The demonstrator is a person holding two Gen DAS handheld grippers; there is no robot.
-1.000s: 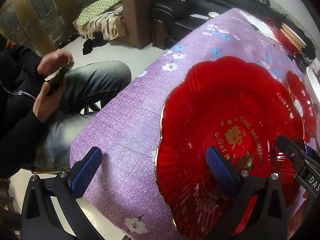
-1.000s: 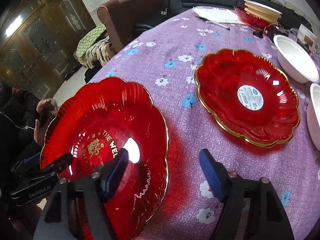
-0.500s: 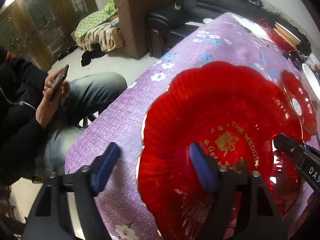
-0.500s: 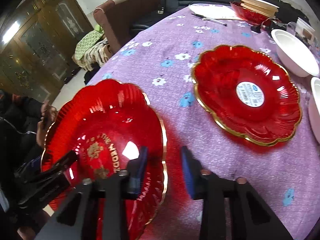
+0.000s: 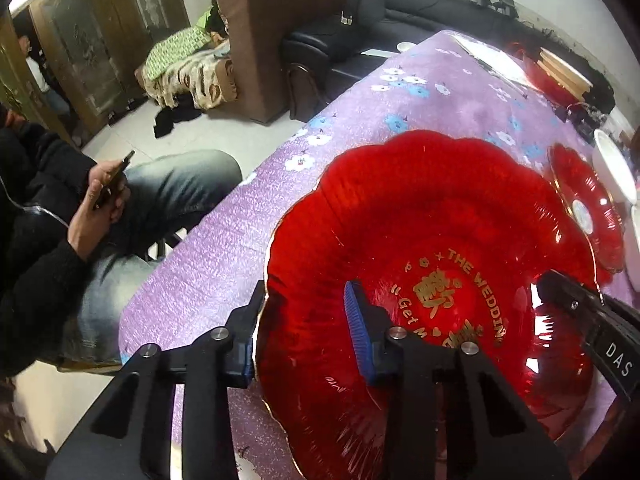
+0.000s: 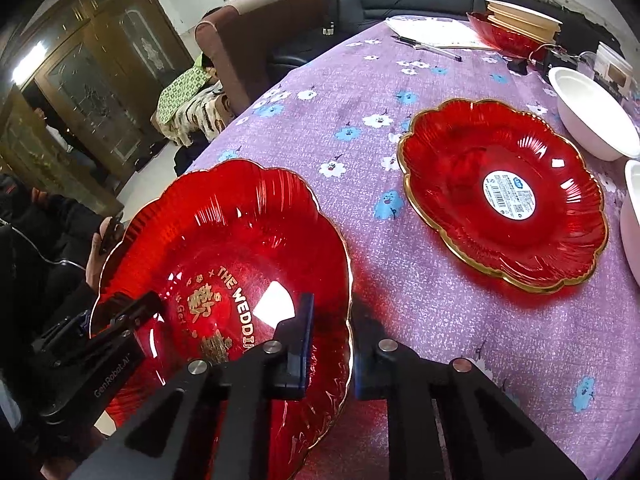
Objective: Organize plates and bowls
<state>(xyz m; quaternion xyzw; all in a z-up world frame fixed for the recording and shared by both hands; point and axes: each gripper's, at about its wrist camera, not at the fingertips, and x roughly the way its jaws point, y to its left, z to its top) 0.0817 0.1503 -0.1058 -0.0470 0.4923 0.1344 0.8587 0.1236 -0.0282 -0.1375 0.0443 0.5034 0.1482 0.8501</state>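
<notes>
Red wedding plate (image 5: 432,240) sits at the near corner of the purple floral tablecloth (image 5: 224,248), face up. It is round and scalloped with a gold rim, so there is no real long axis. Gold print "THE WEDDIN..." curves round the centre; in the left wrist view the lettering runs toward the lower right. Whether the plate lies flat or is tipped I cannot tell.

Left gripper (image 5: 306,328): jaws have just been closing and straddle the plate's left rim, one blue pad (image 5: 360,332) inside the well and the other outside the edge. There looks to be a gap at the inner pad, and whether the pads press the rim yet I cannot tell.

Right gripper (image 6: 330,344): jaws have just been closing and now pinch the plate's right rim, one pad inside, one outside, gold edge caught between them.

Second red plate (image 6: 504,192) lies flat well apart to the right, face up, with only a round white barcode sticker (image 6: 508,190) in its centre. White bowl (image 6: 592,112) sits just beyond it, nothing seen inside. Another white bowl edge (image 6: 632,216) is cut off at the right of the frame. Far end of the table: a red bowl with cream plates stacked in it (image 6: 516,24), papers and a pen (image 6: 428,46).

Seated person (image 5: 52,232) at left holds a phone (image 5: 112,178).
</notes>
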